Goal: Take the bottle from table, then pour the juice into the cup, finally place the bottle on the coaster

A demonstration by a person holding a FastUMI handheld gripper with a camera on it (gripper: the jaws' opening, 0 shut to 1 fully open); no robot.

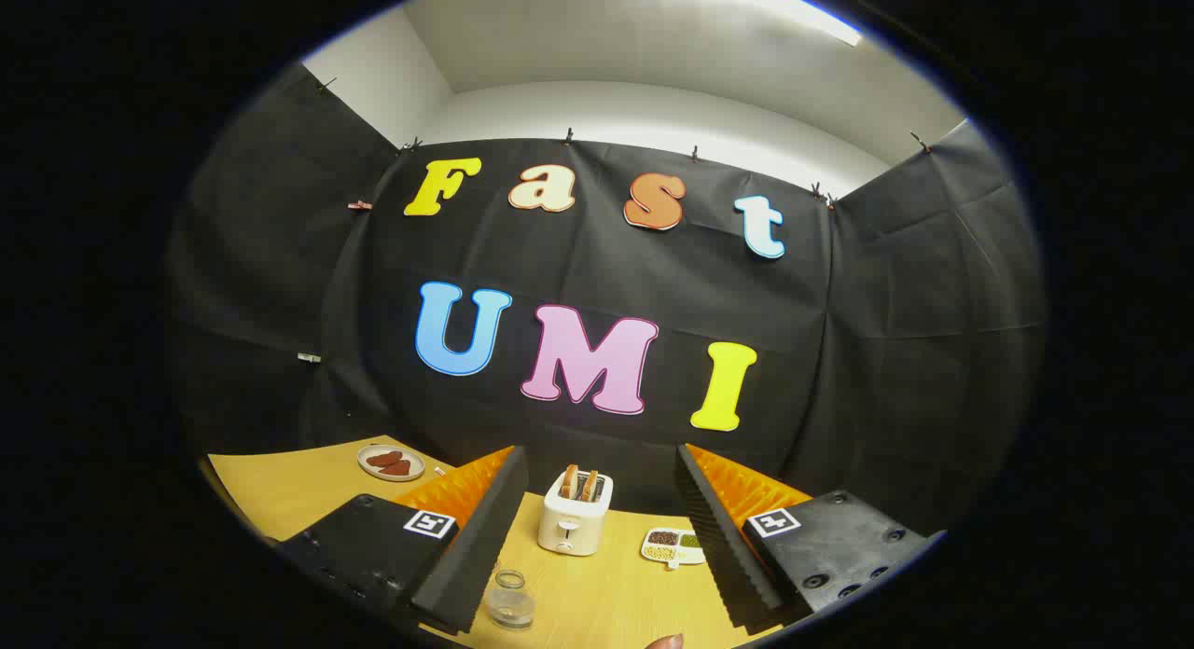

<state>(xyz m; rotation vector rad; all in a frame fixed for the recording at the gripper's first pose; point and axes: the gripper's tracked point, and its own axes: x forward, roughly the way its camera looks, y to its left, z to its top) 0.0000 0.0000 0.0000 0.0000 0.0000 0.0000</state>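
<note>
Two fingers of the gripper [597,528] spread wide, holding nothing; glass cup [510,600] lower centre beside the toaster [575,513]. Risk: a low sweep could topple the cup.

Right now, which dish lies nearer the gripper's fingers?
The divided snack tray, just ahead between the open gripper fingers beside the toaster. The round plate lies farther off.

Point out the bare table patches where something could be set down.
Bare wood lies left of the open gripper, before the plate, and between the fingers, nearer than the toaster and divided dish. It is crowded beside the glass jar.
</note>
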